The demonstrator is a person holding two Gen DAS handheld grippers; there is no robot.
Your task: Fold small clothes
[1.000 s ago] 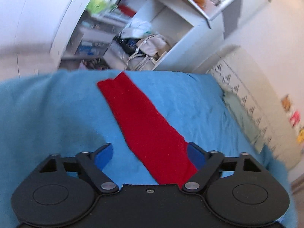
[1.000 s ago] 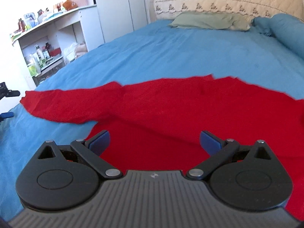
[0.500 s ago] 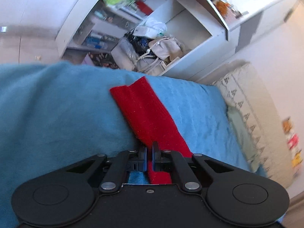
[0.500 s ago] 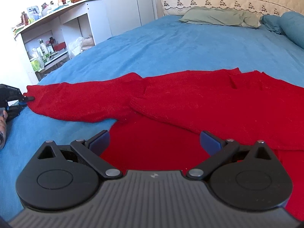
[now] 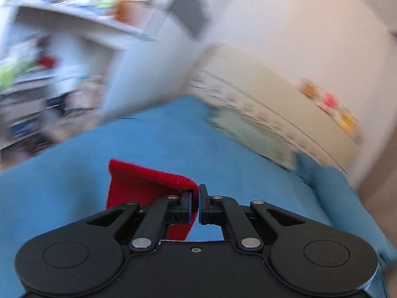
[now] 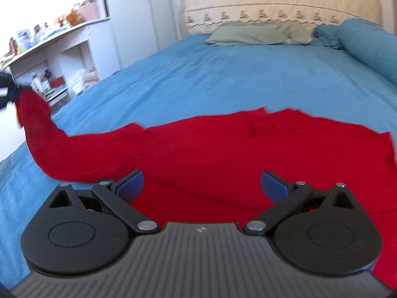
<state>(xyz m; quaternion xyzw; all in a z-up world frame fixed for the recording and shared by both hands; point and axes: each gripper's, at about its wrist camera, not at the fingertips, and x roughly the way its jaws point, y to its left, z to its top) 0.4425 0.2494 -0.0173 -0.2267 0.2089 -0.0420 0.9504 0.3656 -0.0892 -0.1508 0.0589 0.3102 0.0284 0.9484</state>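
A red garment (image 6: pixel 248 154) lies spread on the blue bedspread (image 6: pixel 223 79). Its long sleeve (image 6: pixel 42 134) runs off to the left and rises off the bed. My left gripper (image 5: pixel 195 204) is shut on the sleeve's end (image 5: pixel 148 186) and holds it lifted above the bed; it shows at the far left edge of the right wrist view (image 6: pixel 6 92). My right gripper (image 6: pixel 201 183) is open and empty, low over the near part of the garment's body.
A green pillow (image 6: pixel 258 33) and a blue bolster (image 6: pixel 367 44) lie at the quilted headboard (image 6: pixel 280 5). White shelves and a cluttered desk (image 6: pixel 49 49) stand beyond the bed's left side.
My left gripper closed on the sleeve end, then lifted it off the bed and swung toward the headboard. The right gripper stayed open over the garment.
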